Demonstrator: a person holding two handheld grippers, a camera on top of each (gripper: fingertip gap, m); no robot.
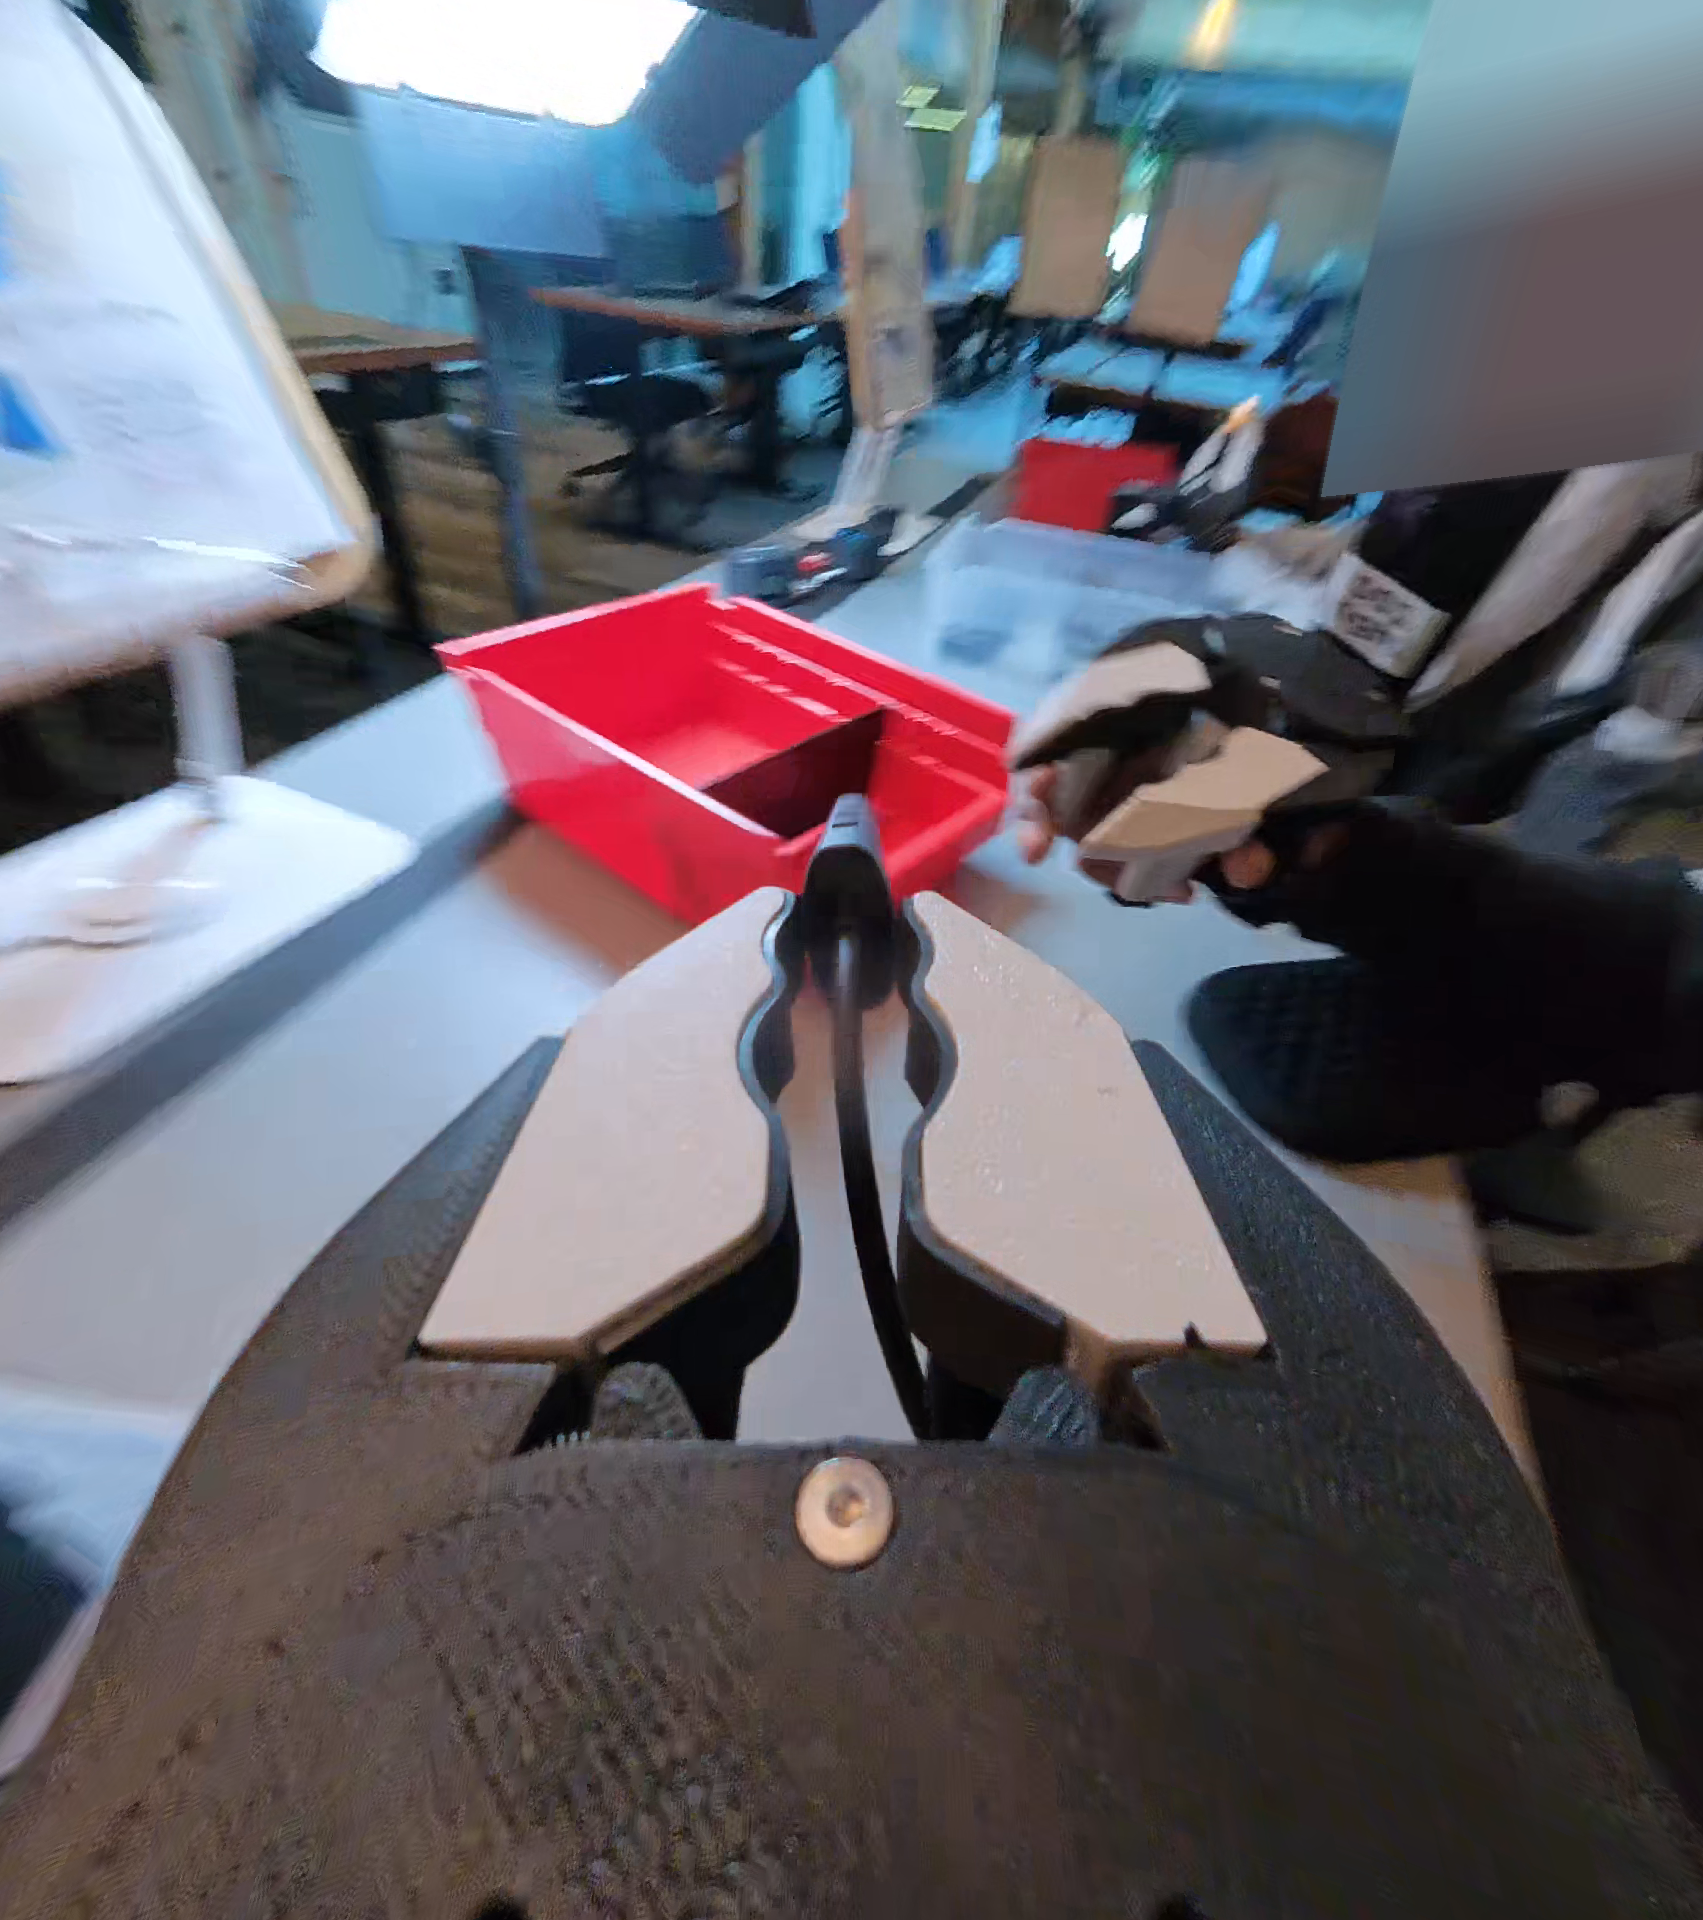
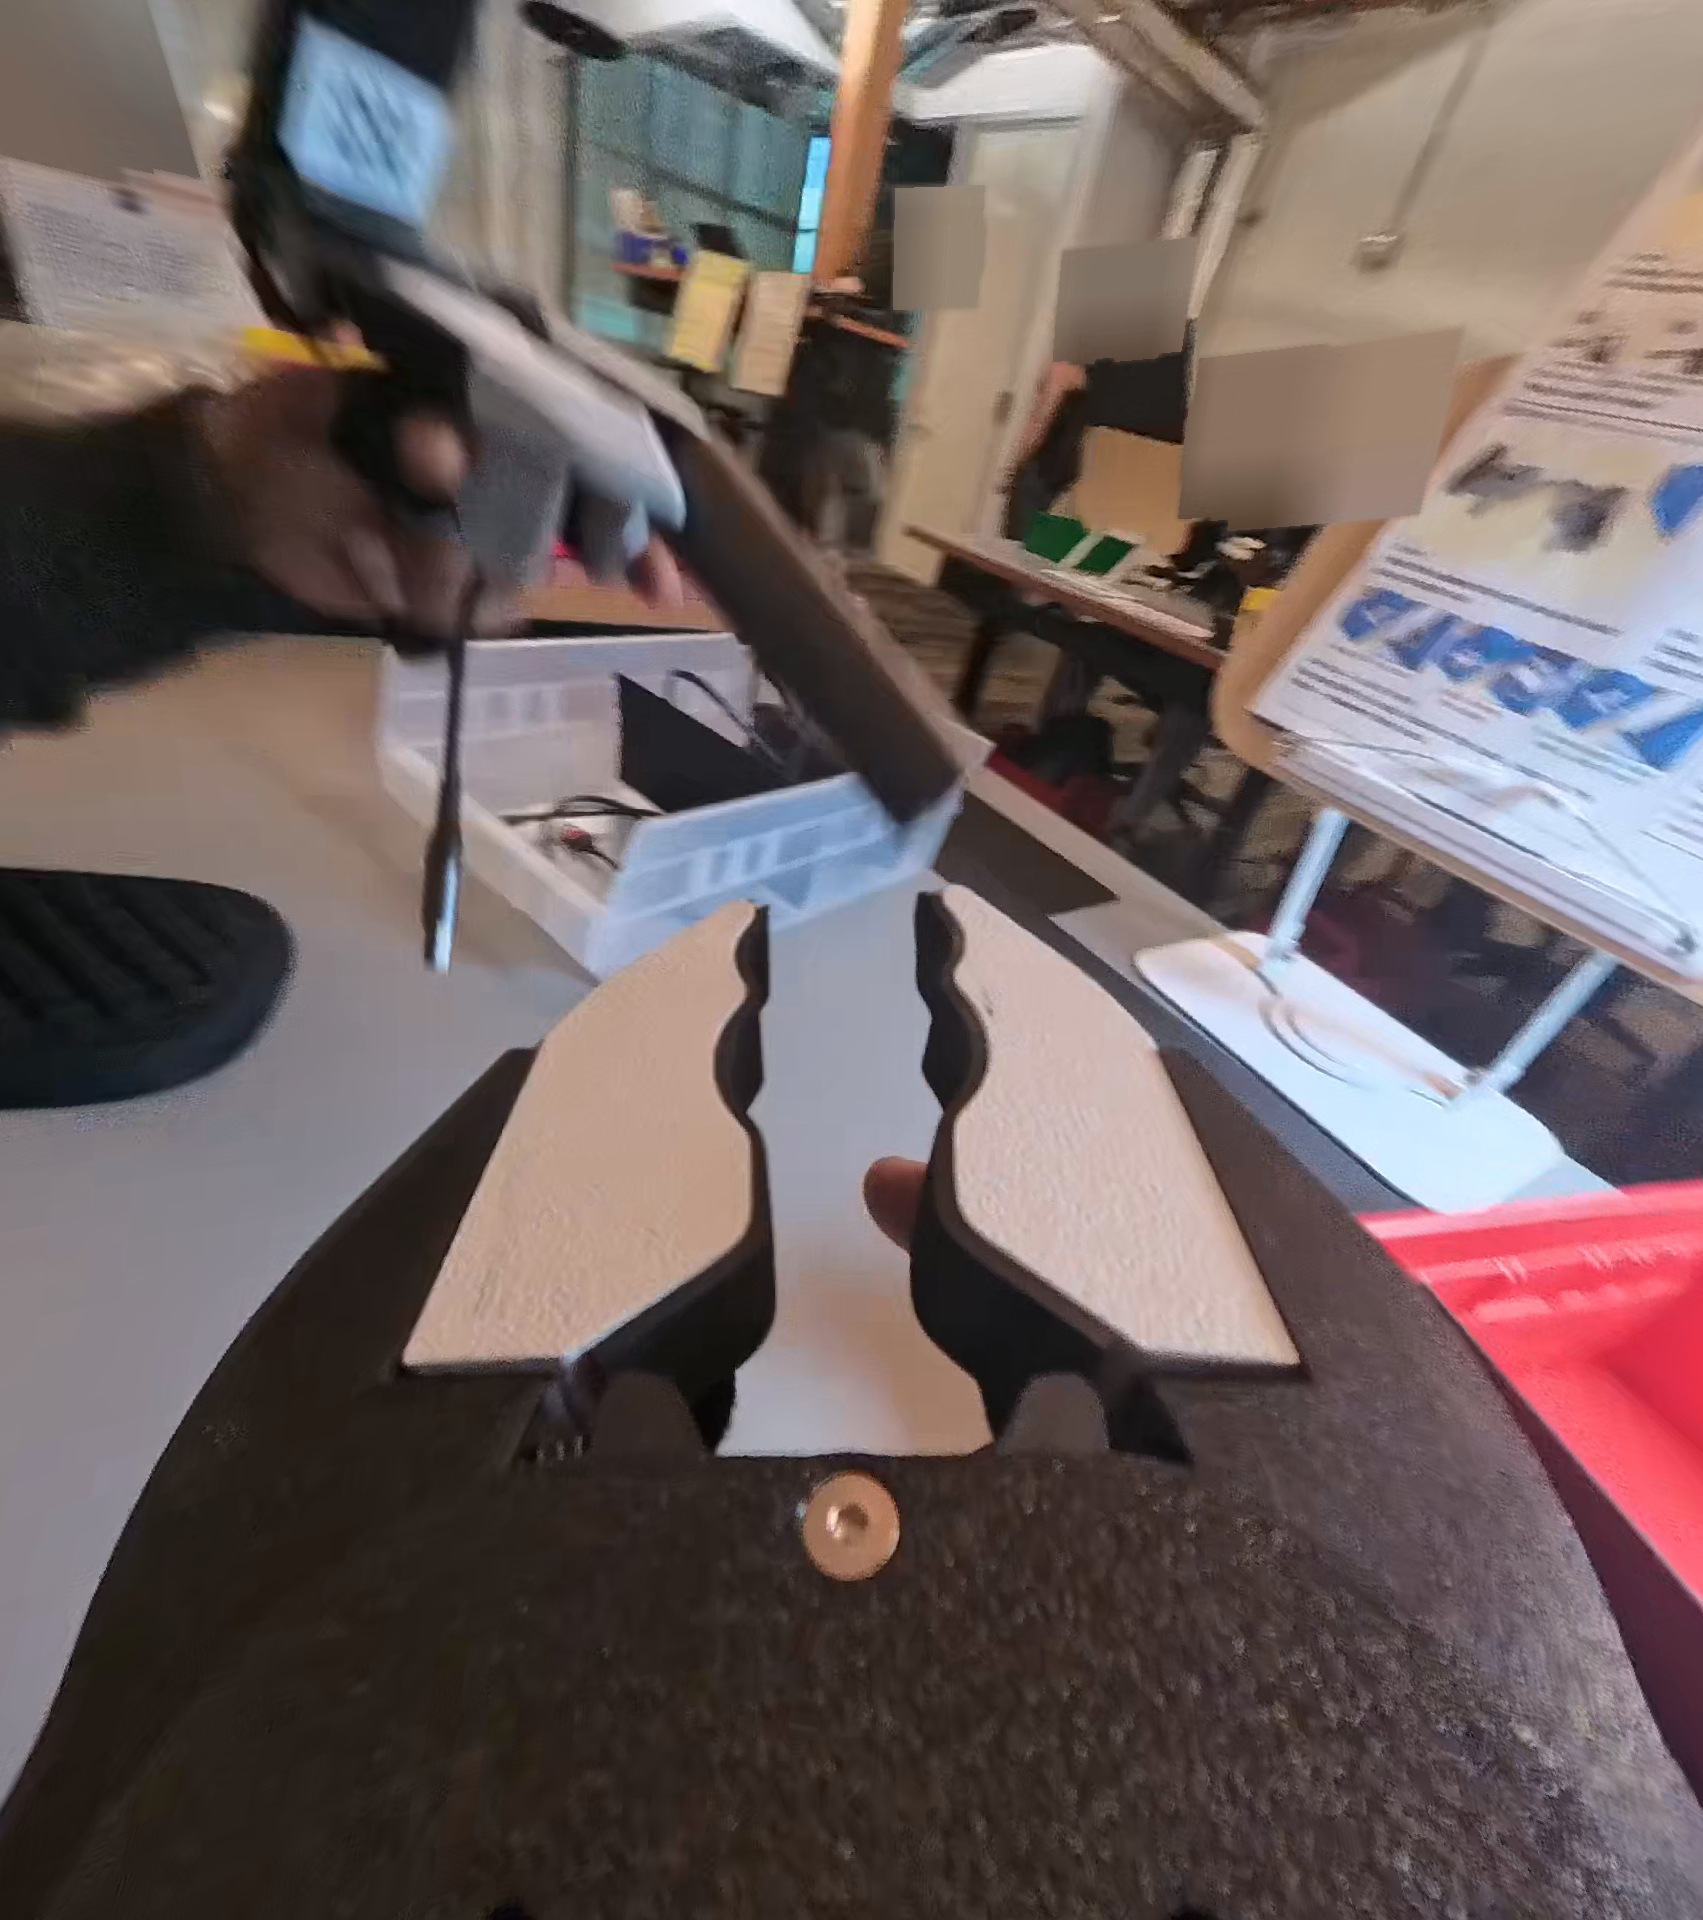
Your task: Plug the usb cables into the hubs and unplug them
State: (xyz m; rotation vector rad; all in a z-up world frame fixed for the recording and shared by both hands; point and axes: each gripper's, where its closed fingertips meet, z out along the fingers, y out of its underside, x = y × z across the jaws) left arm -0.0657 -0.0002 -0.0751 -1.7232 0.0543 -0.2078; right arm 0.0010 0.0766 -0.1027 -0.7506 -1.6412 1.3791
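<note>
My left gripper (image 1: 845, 906) is shut on the black plug (image 1: 847, 847) of a USB cable. The plug sticks out forward past the fingertips, over the near corner of a red bin (image 1: 618, 727). The black cable (image 1: 862, 1164) runs back between the fingers. My right gripper (image 2: 842, 920) is open and empty above the grey table (image 2: 151, 1299). It also shows in the left wrist view (image 1: 1164, 774), held in a gloved hand to the right of the red bin. In the right wrist view the left gripper (image 2: 556, 457) is blurred at upper left, and a cable end with a metal tip (image 2: 442, 904) hangs below it.
A black ribbed mat (image 2: 47, 987) lies on the table, also seen in the left wrist view (image 1: 1346, 1049). A clear bin (image 2: 535, 831) with cables sits beyond. The red bin (image 2: 1605, 1382) is at my right. A poster on a white stand (image 2: 1346, 1018) stands at the table edge.
</note>
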